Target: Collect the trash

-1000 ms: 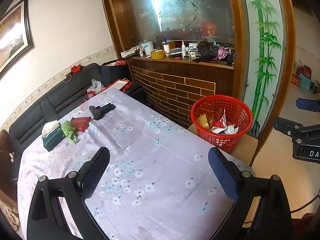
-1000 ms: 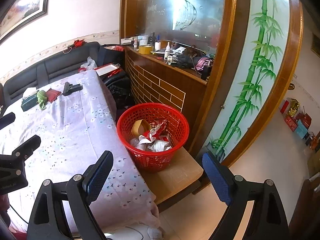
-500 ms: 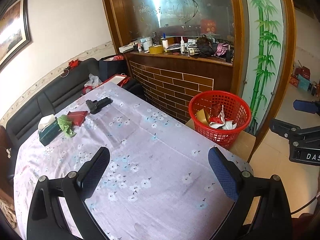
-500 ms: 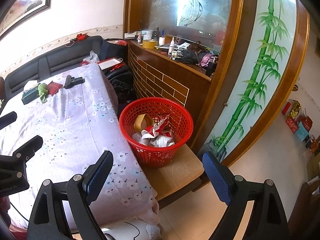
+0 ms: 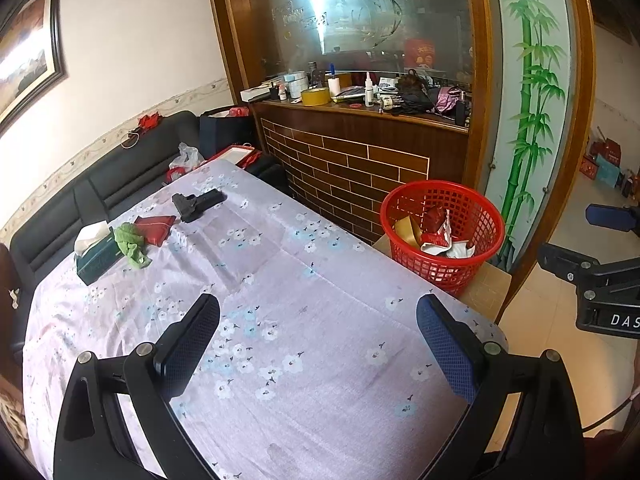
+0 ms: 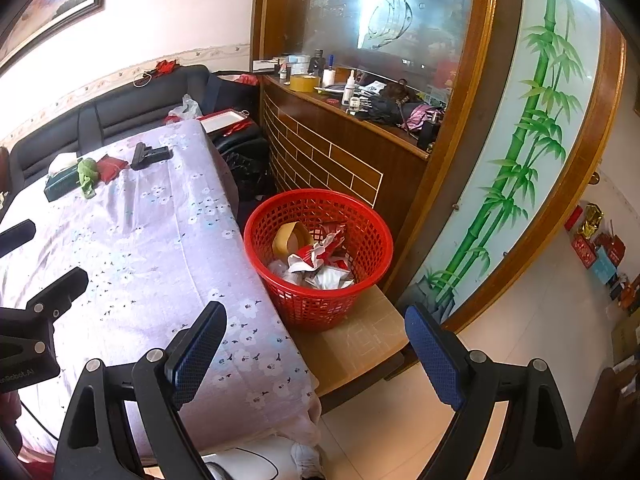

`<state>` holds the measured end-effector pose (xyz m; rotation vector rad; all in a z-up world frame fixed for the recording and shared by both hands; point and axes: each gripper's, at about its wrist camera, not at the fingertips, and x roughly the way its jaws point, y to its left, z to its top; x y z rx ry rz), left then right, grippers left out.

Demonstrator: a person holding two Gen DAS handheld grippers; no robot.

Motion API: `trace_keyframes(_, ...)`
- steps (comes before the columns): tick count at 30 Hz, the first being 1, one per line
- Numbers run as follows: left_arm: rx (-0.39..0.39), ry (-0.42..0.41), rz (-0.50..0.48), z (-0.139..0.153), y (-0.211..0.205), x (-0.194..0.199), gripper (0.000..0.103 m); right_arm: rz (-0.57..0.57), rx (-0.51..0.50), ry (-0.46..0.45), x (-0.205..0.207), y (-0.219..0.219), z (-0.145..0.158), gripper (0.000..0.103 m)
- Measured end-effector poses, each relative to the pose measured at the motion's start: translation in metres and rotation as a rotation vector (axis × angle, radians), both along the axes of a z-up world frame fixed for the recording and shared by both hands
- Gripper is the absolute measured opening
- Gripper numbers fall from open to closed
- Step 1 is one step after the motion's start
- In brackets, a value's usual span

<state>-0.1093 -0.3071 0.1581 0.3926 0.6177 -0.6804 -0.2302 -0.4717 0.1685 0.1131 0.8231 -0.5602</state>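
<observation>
left wrist view: left claw [image 5: 318, 340] gapes wide and empty over the counter [image 5: 320, 360]; right claw [image 6: 316, 350] likewise. trash [image 6: 316, 260] sits in the red basket [image 6: 360, 216], partly hidden by its rim.

Red plastic mesh basket [image 6: 320, 284], crumpled paper trash [image 6: 320, 268], floral cloth tablecloth [image 5: 304, 320].

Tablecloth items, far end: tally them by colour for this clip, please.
Green: 2, tissue box, crumpled green cloth
Red: 1, red packet
Black: 1, black gun-shaped object
Total: 4
</observation>
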Motion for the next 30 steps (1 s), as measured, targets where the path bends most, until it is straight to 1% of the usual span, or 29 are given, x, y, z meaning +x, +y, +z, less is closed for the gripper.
trace_keyframes(30, -0.009, 0.023, 0.014, -0.0033, 0.0051, 0.0064, 0.098, 0.018, 0.0, 0.021, 0.0103, 0.005, -0.0047, 0.093)
